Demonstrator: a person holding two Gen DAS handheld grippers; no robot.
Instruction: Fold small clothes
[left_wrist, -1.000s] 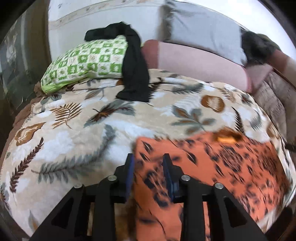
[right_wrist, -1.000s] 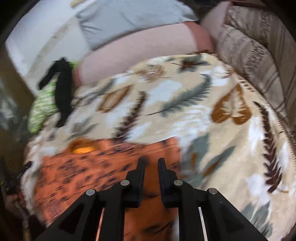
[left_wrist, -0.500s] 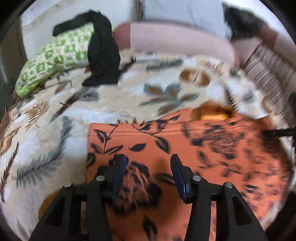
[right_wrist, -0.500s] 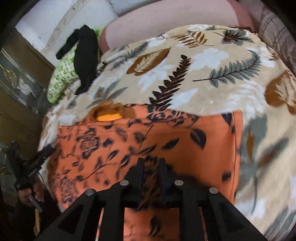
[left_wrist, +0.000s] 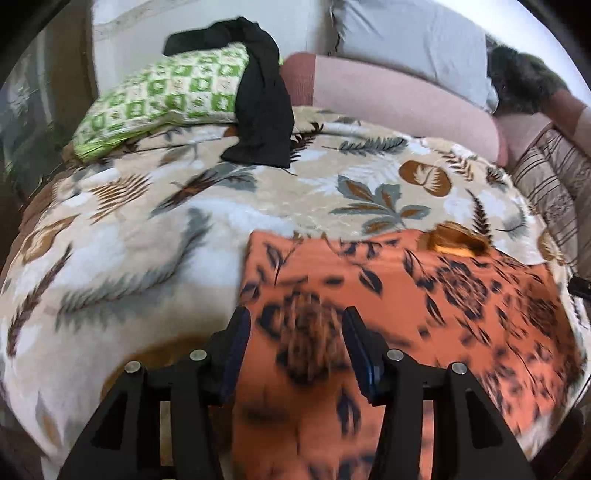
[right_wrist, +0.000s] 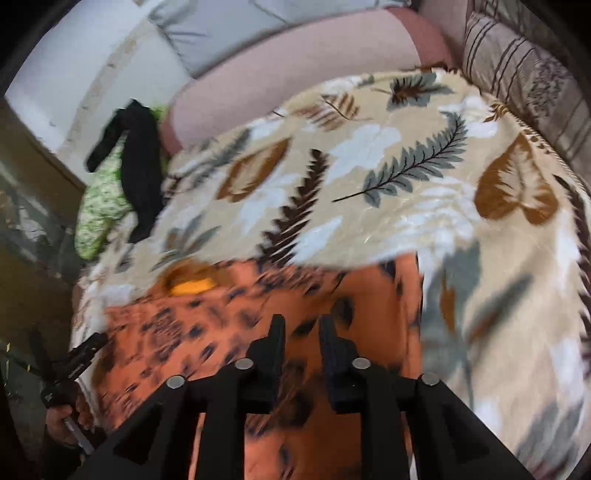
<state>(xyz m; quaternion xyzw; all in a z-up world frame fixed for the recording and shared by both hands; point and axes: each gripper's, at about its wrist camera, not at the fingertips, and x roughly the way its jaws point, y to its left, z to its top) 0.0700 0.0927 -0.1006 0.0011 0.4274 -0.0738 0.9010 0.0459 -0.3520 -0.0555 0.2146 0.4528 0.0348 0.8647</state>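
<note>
An orange cloth with dark flowers lies flat on the near part of a leafy blanket. The right gripper hangs over it. Its jaws have just been opening, and nothing is pinched between them. Far to the left, a black garment drapes over a green pillow. A striped cushion sits far right.
</note>
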